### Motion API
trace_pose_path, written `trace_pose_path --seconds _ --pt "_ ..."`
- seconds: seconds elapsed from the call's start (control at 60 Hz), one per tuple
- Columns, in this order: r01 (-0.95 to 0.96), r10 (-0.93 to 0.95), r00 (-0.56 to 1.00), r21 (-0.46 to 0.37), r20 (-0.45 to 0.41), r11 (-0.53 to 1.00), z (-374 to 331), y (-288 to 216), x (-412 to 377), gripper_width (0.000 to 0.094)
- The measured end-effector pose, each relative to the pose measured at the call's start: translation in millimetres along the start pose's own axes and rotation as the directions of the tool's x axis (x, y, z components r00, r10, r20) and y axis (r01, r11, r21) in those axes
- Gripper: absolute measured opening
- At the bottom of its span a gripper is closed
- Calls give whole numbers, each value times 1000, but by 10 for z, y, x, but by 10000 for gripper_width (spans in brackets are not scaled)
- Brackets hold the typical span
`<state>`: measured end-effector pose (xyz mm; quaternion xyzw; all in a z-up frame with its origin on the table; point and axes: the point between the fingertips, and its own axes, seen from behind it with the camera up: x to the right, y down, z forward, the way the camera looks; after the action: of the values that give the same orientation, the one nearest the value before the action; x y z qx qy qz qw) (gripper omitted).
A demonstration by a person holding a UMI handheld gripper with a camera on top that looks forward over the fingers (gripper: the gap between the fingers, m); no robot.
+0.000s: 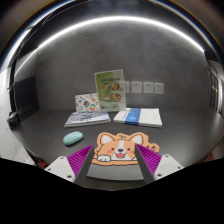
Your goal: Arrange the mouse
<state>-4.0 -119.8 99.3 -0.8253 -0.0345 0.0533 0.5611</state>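
A small pale teal mouse lies on the dark table, ahead and to the left of my left finger. A corgi-shaped mouse pad with an orange and white dog face lies flat between my two fingers, its grey lower part reaching back toward me. My gripper is open, with the purple pads spread wide at either side of the corgi pad. The fingers press on nothing.
Beyond the pad lie a grey book and a white and blue book. A green leaflet and a smaller card stand against the back wall, with wall sockets to the right.
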Motion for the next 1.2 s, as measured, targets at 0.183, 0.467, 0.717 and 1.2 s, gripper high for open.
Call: trace_pose_path --seconds 0.183,0.467,0.717,1.2 --pt "22 -23 995 14 95 1000 143 -2 -503 839" --pt "73 -38 950 -103 310 992 937 470 -1811 838" --pt "120 -56 955 -207 291 971 1607 664 -2245 831" --pt "157 -117 978 -240 174 958 2301 414 -2441 469"
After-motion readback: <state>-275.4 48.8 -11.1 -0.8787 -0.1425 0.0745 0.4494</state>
